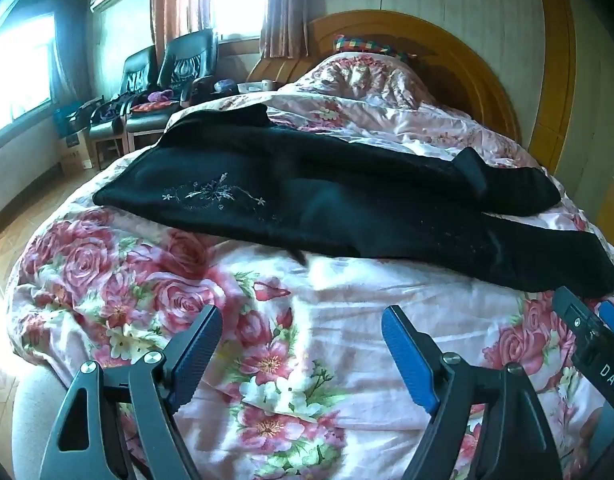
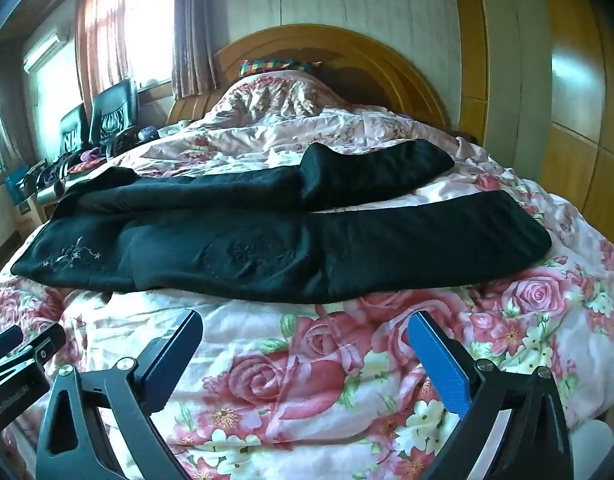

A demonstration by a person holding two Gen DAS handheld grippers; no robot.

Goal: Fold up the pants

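Black pants (image 1: 327,196) with pale flower embroidery lie spread across the floral quilt (image 1: 187,300), waist at the left and two legs running right. They also show in the right wrist view (image 2: 287,248), the legs apart at the right ends. My left gripper (image 1: 303,320) is open and empty, just short of the pants' near edge. My right gripper (image 2: 307,324) is open and empty, over the quilt in front of the near leg. The right gripper's body shows at the right edge of the left wrist view (image 1: 595,344).
A wooden headboard (image 2: 327,48) and a bunched quilt heap (image 2: 283,96) are at the far end. Two black chairs (image 1: 167,76) with clutter stand at the left by the windows. Wooden wardrobe doors (image 2: 579,120) are on the right.
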